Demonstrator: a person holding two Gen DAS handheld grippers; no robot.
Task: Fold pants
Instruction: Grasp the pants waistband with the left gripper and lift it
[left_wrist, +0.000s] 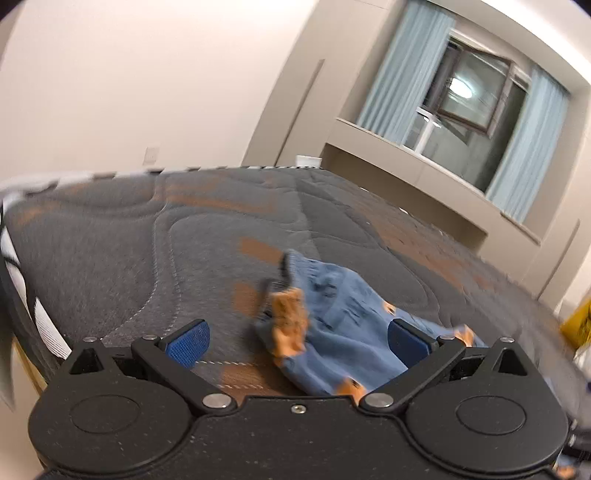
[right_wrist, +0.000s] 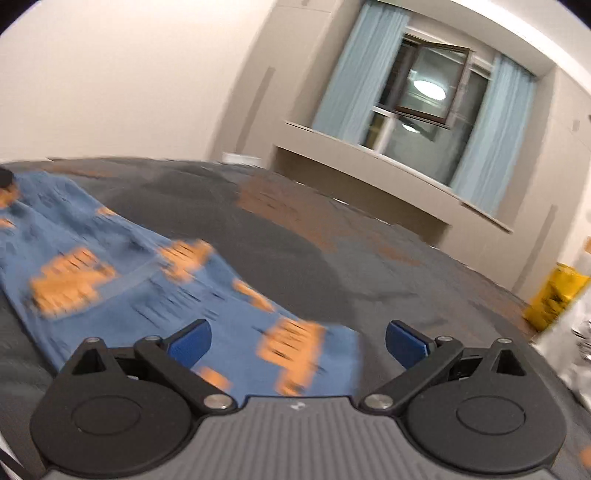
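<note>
mattress (left_wrist: 110, 236), one, dark grey quilted with orange-brown patches, filling the lower half of both views; striped white and dark side panel at left edge of left wrist view, partly cut off by the frame. holds one garment on its top.

window (left_wrist: 469, 96), one, dark glass with a round lamp reflection, one sash swung open; two pale blue curtains (right_wrist: 351, 66), one each side. beige ledge and recess below.

pants (right_wrist: 122, 280), one pair, blue with orange patches and short dark marks, lying on the mattress. spread long and mostly flat in right wrist view, hem end nearest, far end running off the left edge. bunched and rumpled in left wrist view (left_wrist: 332, 314), waistband end raised with dark cord ends; detail smeared by motion blur.

yellow object (right_wrist: 554, 299), one, at far right beyond the mattress edge; blurred, kind not determinable. white blurred items beside it, not identifiable.

left gripper (left_wrist: 297, 343), one, two blue-padded fingers spread wide, nothing between them, hovering over the bunched end of the pants.

right gripper (right_wrist: 297, 343), one, two blue-padded fingers spread wide, gripping nothing, above the hem end; contact with the cloth not determinable.
</note>
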